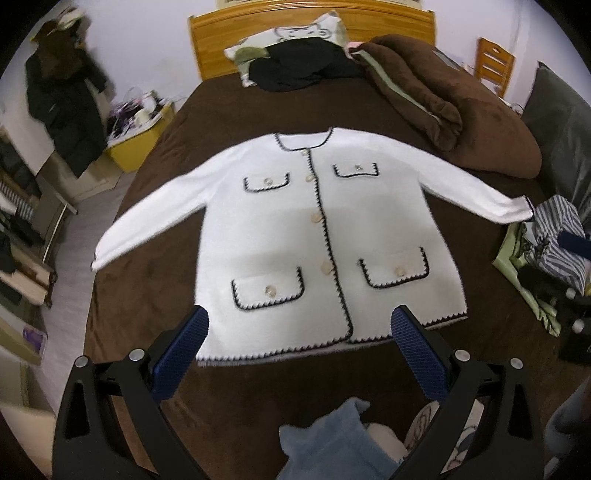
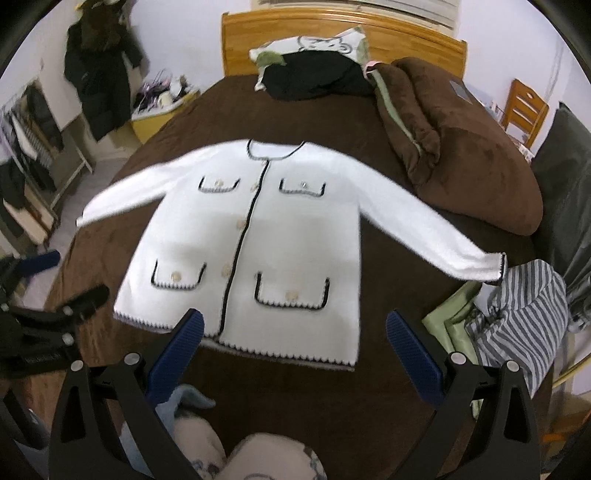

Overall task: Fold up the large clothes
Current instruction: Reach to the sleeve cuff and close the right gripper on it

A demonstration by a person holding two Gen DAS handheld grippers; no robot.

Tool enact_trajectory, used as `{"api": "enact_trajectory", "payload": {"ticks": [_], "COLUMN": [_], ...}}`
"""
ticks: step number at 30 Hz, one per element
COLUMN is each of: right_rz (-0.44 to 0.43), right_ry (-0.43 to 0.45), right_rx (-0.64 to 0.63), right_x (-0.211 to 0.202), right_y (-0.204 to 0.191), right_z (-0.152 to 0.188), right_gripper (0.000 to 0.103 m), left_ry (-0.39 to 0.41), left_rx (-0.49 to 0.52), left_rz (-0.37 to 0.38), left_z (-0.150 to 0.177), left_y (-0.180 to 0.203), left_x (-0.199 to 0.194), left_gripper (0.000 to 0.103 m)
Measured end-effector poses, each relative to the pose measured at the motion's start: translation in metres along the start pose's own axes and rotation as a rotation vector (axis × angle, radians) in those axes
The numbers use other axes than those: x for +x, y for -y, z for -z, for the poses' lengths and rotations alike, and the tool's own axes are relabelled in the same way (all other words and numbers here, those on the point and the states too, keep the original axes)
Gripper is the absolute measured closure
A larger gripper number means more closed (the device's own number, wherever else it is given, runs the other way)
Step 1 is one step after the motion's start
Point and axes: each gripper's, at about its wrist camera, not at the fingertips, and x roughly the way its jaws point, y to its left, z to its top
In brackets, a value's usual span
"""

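A: White cardigan (image 1: 280,236) in the left wrist view – lies flat, front up, on the brown bedspread (image 1: 229,110), collar twd the wooden headboard (image 1: 207,40), hem twd the camera. Both sleeves spread out to the sides. Black scalloped trim runs round the neck, down the placket, along the hem & on 4 pocket flaps; cream buttons down the middle and one on each flap.

B: Left gripper (image 1: 299,325)?

A: Jaws wide apart, nothing btwn them, blue ribbed pads (image 1: 181,354) above the hem, not touching the cloth as far as I can tell. Brown duvet (image 1: 424,96) bunched at upper right, black garment (image 1: 306,70) on a pillow (image 1: 295,33) w/ a cartoon drawing. Striped cloth (image 1: 557,236) at the right edge near the cuff. No legible writing.

B: Right wrist view?

A: Same cardigan (image 2: 295,240), still flat, seen a bit from the right, so the hem slants. Sleeve on the right of frame ends just beside the striped cloth (image 2: 524,306). Right gripper (image 2: 295,328) also wide open & empty, over the hem. Left gripper (image 2: 55,295) shows at the left edge, blurred. Yellow bin (image 2: 159,118) and dark coat (image 2: 99,74) by the wall; wooden chair (image 2: 524,107) far right. Small gray tag on the duvet (image 2: 458,90), too blurry to read.
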Motion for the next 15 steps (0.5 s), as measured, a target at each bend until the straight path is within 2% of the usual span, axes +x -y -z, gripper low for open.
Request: {"api": "enact_trajectory", "payload": {"ticks": [3,8,11,15], "right_rz": [-0.031,-0.019,-0.026,-0.063], "right_ry": [0.03,0.064,0.102,0.14], "right_rx": [0.064,0.194,0.3,0.479], "right_x": [0.003,0.023,0.033,0.055], "right_y": [0.023,0.08,0.117,0.175], "right_z": [-0.017,-0.037,-0.039,-0.032], "right_gripper": [0.006,0.006,0.006,0.006], "left_ry": [0.025,0.059,0.055,0.039], "left_rx": [0.051,0.101,0.125,0.183], "left_rz": [0.016,0.134,0.219,0.263], "left_z": [-0.023,-0.066,-0.086,-0.103], "left_y": [0.016,0.053,0.075,0.105], "left_x": [0.006,0.031,0.054,0.093], "left_gripper": [0.006,0.006,0.006,0.006]}}
